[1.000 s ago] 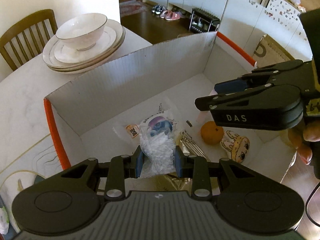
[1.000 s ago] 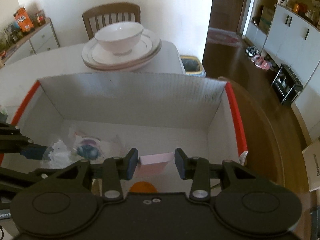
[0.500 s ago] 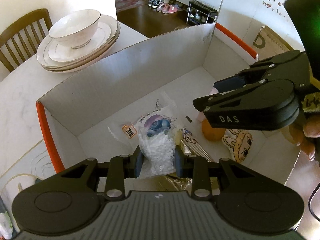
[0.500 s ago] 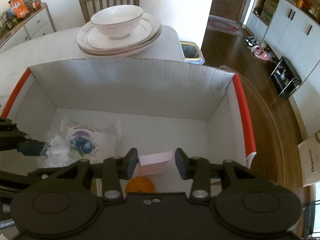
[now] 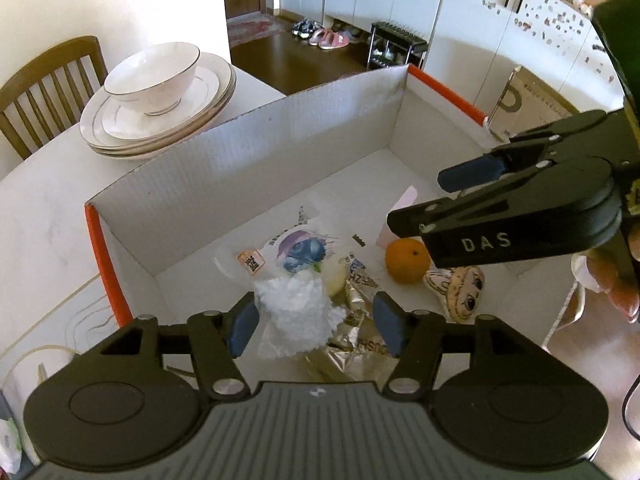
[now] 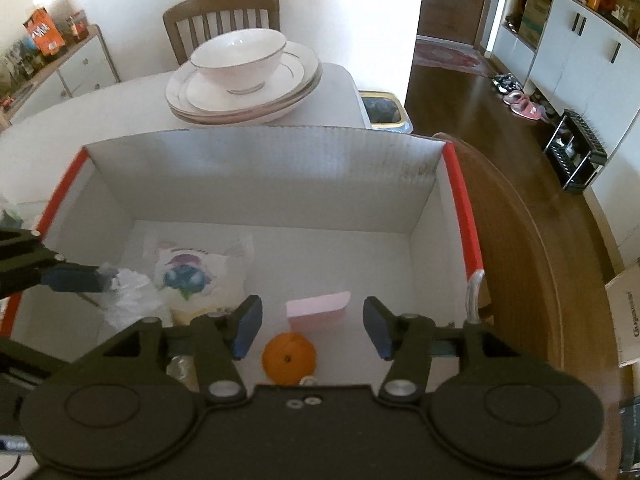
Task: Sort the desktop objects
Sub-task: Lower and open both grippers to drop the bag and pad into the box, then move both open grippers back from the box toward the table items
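A white cardboard box [image 5: 248,168] with orange-red edges holds the sorted items. My left gripper [image 5: 312,326] hangs over its near corner, jaws opening. A white crinkled plastic bag [image 5: 296,316] sits between the pads, and the right pad stands clear of it. My right gripper [image 6: 312,328] is above the box floor, jaws opening too. A pink block [image 6: 318,308] lies loose below them, beside an orange [image 6: 289,358]. The right gripper [image 5: 416,200] also shows in the left wrist view, over the orange [image 5: 406,260].
In the box lie a snack packet with a blue character [image 5: 300,250], a gold foil packet [image 5: 360,336] and a cartoon-face item [image 5: 460,288]. Behind the box a bowl stands on stacked plates [image 6: 240,76], with a wooden chair [image 6: 222,16] beyond. A bin [image 6: 384,110] stands on the floor.
Both grippers' jaws have spread. The left one let go of the white bag. The right one let go of the pink block, which now lies on the box floor.
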The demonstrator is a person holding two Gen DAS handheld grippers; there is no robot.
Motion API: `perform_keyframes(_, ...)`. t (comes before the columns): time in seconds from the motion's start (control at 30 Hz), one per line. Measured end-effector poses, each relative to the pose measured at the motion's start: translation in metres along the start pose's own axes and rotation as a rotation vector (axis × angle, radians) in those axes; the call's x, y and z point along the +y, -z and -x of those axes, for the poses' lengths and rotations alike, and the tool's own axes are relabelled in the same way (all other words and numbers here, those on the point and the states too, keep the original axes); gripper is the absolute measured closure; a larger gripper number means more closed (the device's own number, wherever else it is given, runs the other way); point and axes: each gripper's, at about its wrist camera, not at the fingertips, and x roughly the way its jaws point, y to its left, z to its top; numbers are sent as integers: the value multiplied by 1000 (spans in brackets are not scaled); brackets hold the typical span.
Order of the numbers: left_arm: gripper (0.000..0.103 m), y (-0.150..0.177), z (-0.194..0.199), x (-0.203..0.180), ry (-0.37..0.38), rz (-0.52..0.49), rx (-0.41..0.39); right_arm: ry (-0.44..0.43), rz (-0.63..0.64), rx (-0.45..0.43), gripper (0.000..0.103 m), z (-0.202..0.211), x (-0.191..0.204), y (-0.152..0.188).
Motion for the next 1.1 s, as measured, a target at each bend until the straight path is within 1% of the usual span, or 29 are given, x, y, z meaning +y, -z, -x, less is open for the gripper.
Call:
perform_keyframes(0.13,42,5,9,-1,11,12,-19,-27,0,-26,39,16,1,5)
perform_keyframes(0.27,42,12,22,-1,19,24,-49,-52,-6,-45,39,31,3,11)
perform_keyframes(0.63,42,30,62,5,42,57,-128,-104,-26,-118,32,66,15,24)
perform_keyframes(0.83,42,40,78,11,67,76,-149,-127,-48,-147,31,81,27,30)
perform_keyframes(0.93,42,45,86,14,96,92,-154,-140,-60,-155,28,87,34,34)
perform_keyframes(1.1,42,56,99,20,104,88,-171,-133,-53,-180,23,97,50,41)
